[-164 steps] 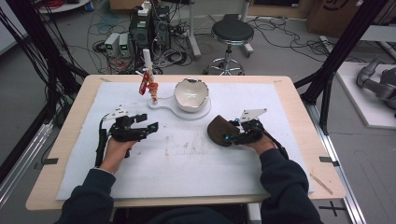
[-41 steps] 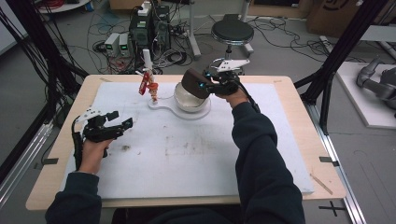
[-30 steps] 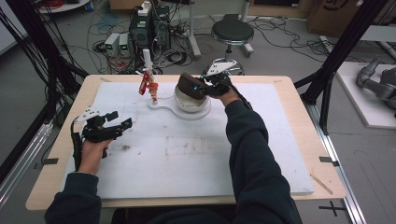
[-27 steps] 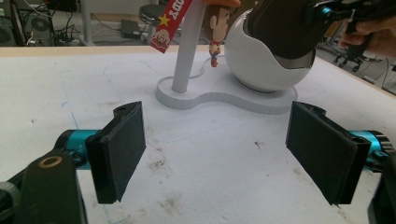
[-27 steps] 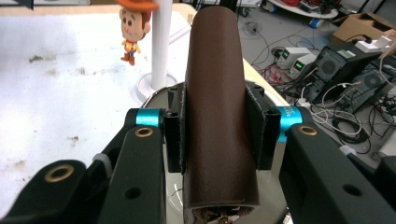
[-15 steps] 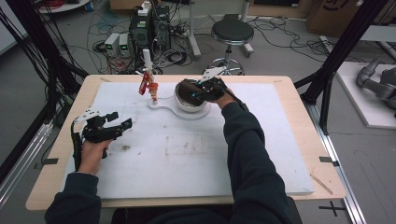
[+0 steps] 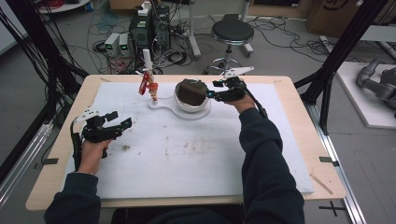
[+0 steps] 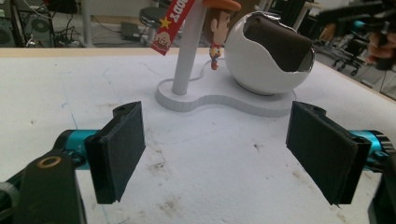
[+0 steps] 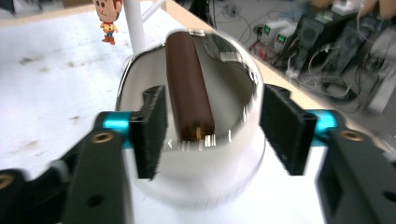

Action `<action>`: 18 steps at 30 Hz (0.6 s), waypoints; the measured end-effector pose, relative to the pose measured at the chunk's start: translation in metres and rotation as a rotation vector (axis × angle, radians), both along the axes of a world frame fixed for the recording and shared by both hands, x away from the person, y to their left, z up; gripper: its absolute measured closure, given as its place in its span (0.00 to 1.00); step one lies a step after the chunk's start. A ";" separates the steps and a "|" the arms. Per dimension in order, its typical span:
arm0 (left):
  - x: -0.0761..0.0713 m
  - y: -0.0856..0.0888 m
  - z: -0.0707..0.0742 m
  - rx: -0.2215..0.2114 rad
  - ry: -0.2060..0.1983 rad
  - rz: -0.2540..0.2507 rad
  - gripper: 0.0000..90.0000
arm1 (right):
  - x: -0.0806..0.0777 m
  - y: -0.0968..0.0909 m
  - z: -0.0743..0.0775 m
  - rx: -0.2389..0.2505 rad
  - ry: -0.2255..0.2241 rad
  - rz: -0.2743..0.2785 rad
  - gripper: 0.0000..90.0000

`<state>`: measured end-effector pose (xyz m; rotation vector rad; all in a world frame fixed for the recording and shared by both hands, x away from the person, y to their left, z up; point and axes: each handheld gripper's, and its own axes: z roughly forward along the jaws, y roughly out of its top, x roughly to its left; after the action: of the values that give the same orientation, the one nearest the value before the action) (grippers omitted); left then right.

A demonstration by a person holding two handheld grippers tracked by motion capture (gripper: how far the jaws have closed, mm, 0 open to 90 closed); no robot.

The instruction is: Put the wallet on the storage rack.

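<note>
The brown wallet (image 7: 191,91) lay propped in the white bowl (image 7: 201,103), which sat on a white base (image 7: 163,103) at the tabletop's (image 7: 289,86) far side. The right gripper (image 7: 215,91) hung just beside the bowl, its fingers having just been opening, nothing between them. A post with a cowboy figure (image 7: 153,89) stood close by. The left gripper (image 7: 122,121) rested well apart, fingers wide.

Both grippers (image 7: 122,124) (image 7: 211,90) open, apart.

The red tag (image 8: 169,24) on the white stand (image 8: 187,51) shows the partly cut-off letters "OODY" and a yellow star.
</note>
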<state>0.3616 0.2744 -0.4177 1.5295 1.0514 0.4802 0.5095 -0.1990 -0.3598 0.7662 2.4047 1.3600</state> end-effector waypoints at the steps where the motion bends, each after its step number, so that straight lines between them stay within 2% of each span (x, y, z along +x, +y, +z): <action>1: 0.000 0.000 0.000 0.002 0.001 0.003 0.18 | -0.002 -0.007 -0.001 0.012 0.069 -0.020 0.36; 2: 0.000 0.000 -0.001 0.002 0.000 0.007 0.18 | -0.004 -0.012 -0.002 0.014 0.079 -0.040 0.36; 3: 0.000 0.000 -0.001 0.007 0.000 0.006 0.18 | -0.012 -0.021 -0.003 0.009 0.067 -0.072 0.36; 5: 0.000 0.000 0.000 0.027 -0.013 0.006 0.18 | -0.020 -0.032 -0.002 -0.018 0.106 -0.092 0.33; 7: 0.000 -0.002 0.000 0.050 -0.031 0.006 0.18 | -0.034 -0.043 -0.003 -0.016 0.060 -0.118 0.33; 10: 0.000 -0.002 0.000 0.065 -0.040 0.018 0.18 | -0.060 -0.061 -0.009 -0.014 0.036 -0.143 0.32; 12: 0.001 -0.001 0.001 0.034 -0.043 0.027 0.18 | -0.077 -0.072 -0.016 -0.008 -0.002 -0.168 0.30; 14: 0.001 0.000 0.001 -0.002 -0.043 0.026 0.18 | -0.090 -0.082 -0.022 -0.018 -0.015 -0.201 0.29; 16: 0.001 0.000 0.003 -0.011 -0.052 0.022 0.18 | -0.101 -0.092 -0.028 -0.046 -0.049 -0.229 0.29; 18: 0.001 0.000 0.003 -0.013 -0.058 0.015 0.18 | -0.110 -0.101 -0.032 -0.038 -0.065 -0.260 0.27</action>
<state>0.3621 0.2739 -0.4145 1.4887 1.0204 0.5242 0.3994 -0.2999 -0.3916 0.9700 2.1844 1.2136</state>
